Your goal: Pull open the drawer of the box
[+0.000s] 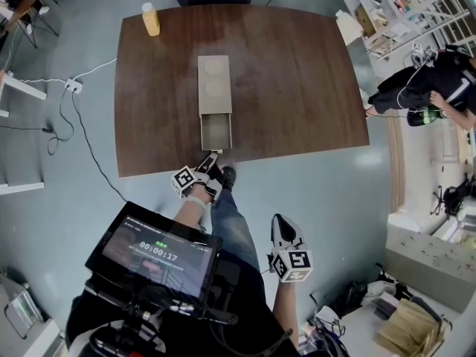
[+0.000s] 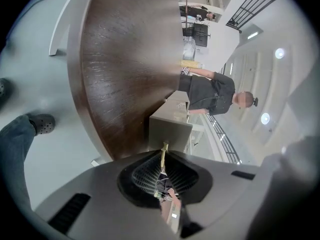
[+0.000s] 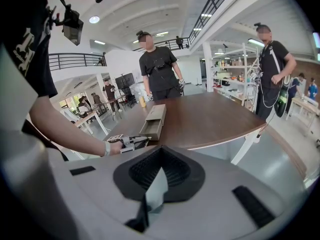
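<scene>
- Drawer (image 1: 216, 130) sticks partly out of the box's (image 1: 214, 80) near end, toward the person. It is open at the top and looks empty in the head view.
- The box lies flat on the table (image 1: 297, 73). Its long axis runs straight from the person toward the table's far side, and the drawer slides along that same line.
- The left gripper (image 1: 211, 158) sits just off the drawer's front face, on the person's side of the box and in line with the long axis.
- In the left gripper view its jaws are closed together on a thin pull tab (image 2: 163, 153) that comes out from the middle of the drawer front.
- The right gripper (image 1: 281, 223) hangs well away from the box, back beside the person's body and off to the right. Its jaws are pressed together with nothing between them.
- Judgement: the left gripper is the nearer one and already has the tab. The pull should go straight back along the box's long axis, away from the box, because a sideways pull could skew the drawer or drag the unheld box.
</scene>
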`<action>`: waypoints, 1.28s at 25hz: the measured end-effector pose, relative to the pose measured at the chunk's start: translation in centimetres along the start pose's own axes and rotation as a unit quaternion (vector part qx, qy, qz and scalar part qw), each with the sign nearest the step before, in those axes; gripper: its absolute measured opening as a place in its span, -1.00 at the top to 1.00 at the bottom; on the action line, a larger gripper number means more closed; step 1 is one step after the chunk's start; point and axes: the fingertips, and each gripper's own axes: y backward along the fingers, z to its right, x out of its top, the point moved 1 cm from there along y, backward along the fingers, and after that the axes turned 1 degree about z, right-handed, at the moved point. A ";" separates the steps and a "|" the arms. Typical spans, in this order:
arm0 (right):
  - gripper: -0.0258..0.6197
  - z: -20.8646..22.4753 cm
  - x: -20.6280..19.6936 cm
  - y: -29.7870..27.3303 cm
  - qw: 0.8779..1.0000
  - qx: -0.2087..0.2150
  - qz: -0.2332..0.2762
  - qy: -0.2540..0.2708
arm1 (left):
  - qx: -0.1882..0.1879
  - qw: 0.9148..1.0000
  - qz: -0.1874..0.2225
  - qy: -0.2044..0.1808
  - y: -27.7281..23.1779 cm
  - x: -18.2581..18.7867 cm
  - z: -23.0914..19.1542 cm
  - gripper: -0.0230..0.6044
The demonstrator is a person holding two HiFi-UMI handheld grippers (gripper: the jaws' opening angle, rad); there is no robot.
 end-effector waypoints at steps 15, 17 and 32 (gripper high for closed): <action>0.96 -0.4 -0.9 0.3 1.000 -0.001 -0.004 -0.002 | 0.014 1.000 -0.004 0.013 1.6 -1.5 -1.7 0.84; 0.96 -0.4 -1.2 0.3 1.000 -0.002 -0.005 -0.002 | 0.017 1.000 -0.008 0.012 1.9 -1.9 -2.0 0.84; 0.96 -1.2 -1.4 -0.3 1.000 0.010 -0.017 0.008 | -0.024 0.999 -0.026 0.034 3.5 -3.1 -2.6 0.84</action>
